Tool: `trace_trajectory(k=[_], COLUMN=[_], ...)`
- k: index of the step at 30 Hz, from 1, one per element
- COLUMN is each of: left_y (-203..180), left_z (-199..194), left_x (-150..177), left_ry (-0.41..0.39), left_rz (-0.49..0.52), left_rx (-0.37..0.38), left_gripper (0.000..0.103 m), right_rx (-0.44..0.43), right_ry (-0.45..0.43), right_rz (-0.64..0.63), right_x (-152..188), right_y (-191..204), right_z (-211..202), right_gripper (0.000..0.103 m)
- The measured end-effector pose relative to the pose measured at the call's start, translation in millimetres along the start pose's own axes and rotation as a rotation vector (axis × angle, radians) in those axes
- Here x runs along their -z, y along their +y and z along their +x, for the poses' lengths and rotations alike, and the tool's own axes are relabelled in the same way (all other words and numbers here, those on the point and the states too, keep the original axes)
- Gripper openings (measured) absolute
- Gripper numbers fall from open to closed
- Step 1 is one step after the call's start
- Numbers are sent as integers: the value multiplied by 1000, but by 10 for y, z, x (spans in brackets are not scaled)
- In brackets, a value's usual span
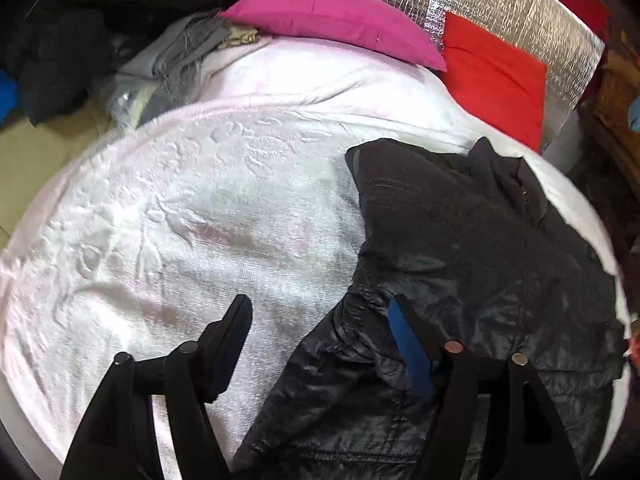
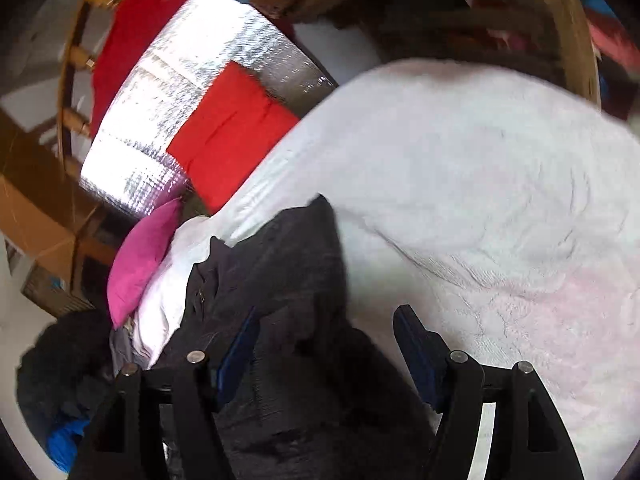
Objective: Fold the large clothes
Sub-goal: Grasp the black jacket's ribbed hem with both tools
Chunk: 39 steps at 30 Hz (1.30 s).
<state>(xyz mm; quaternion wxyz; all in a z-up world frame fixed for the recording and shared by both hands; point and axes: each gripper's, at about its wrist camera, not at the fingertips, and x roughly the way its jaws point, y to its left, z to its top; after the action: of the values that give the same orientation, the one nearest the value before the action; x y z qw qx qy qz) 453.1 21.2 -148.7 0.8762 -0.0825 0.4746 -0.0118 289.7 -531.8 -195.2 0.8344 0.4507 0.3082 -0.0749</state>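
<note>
Left wrist view is showing the left claw (image 1: 320, 320) hanging with its jaws standing apart and nothing pinched between them, over the near part of a bed covered by a pale pink textured blanket (image 1: 200, 208). A black padded jacket (image 1: 480, 248) is lying on the right side of that blanket, bunched and partly folded over, its near hem reaching under the right finger of the claw; the left finger is sitting over bare blanket. At the far end of the bed a magenta pillow (image 1: 332, 20) is lying beside a red pillow (image 1: 492, 76), both against a silver foil-faced panel (image 1: 520, 12). A heap of dark and grey clothes (image 1: 80, 48) is lying at the far left, off the blanket.

Right wrist view, blurred, is showing the right claw (image 2: 326, 332) also wide apart and gripping nothing, with the jacket (image 2: 280, 280) lying below and between its fingers, mostly toward the left one. The blanket (image 2: 480, 200) is filling the right, and the red pillow (image 2: 232, 136), the magenta pillow (image 2: 140, 260) and the foil panel (image 2: 160, 100) are sitting far left.
</note>
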Motion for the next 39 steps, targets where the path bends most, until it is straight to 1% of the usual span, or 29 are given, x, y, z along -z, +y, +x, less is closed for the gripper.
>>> trace_trajectory(k=[2,4,6,8,9,10,11,12,13,14,16,17,18,19,20,21,22,23,24,26,27,28,30,31,32,34,36,37,39], left_y=[40,69,67,22,-12,-62,-96,-137,-175,-198,-247,-270,-282,-304,-338,-355,-377,-393,-395,-366,-338,-334,-340,-357,-361,-360,-365,-359,-349], left_z=[26,79,128,188,202,226,240,259,266,265,244,238,251,274,325,343,359,359,346,296,268,236,185,139,114,70,52,51,125], left_x=[-2,-22,-26,-19,-15,-14,-15,-13,-12,-16,-22,-25,-36,-26,-23,-20,-11,-10,-10,-9,-3,-12,-21,-19,-9,9,32,50,88], left_ry=[17,34,44,43,43,46,51,54,53,51,36,30,30,35,40,39,38,36,34,28,25,18,3,-9,-18,-31,-35,-32,-6], left_rz=[-37,-71,-81,-70,-63,-46,-36,-25,-16,-12,-4,1,4,12,27,39,59,70,75,75,71,65,70,80,86,89,87,89,100], left_rx=[37,66,59,43,43,49,54,60,64,61,48,43,37,15,-12,-24,-29,-32,-35,-38,-36,-30,-23,-25,-28,-30,-37,-44,-71], left_gripper=[75,75,75,75,71,62,57,49,45,45,45,45,47,56,60,63,63,63,63,63,63,63,63,63,63,63,63,63,63], right_rx=[-29,-44,-35,-2,16,31,42,61,81,91,105,96,99,112,138,160,172,166,149,125,108,83,47,31,16,-5,15,39,80], right_ry=[53,103,136,180,191,197,189,184,167,150,78,50,35,35,48,57,78,104,111,129,134,134,102,72,60,60,67,70,97], right_rz=[0,-40,-65,-95,-116,-160,-211,-249,-298,-325,-356,-364,-373,-383,-396,-399,-384,-361,-330,-285,-276,-272,-274,-282,-289,-293,-303,-317,-340], right_x=[-28,-47,-51,-24,-6,16,36,44,49,47,-1,-26,-38,-45,-43,-37,-36,-47,-70,-133,-147,-158,-146,-133,-115,-77,-25,2,52], right_y=[2,71,104,131,148,189,250,300,380,443,566,609,633,643,627,594,527,475,432,446,463,466,468,478,492,481,476,478,498], right_z=[177,332,484,652,703,757,781,786,777,761,675,652,660,704,788,875,963,1019,1011,916,870,796,644,539,463,379,380,410,531], right_gripper=[73,73,73,73,73,72,68,58,43,39,29,28,27,27,27,27,27,28,31,33,36,41,83,84,84,84,84,82,81])
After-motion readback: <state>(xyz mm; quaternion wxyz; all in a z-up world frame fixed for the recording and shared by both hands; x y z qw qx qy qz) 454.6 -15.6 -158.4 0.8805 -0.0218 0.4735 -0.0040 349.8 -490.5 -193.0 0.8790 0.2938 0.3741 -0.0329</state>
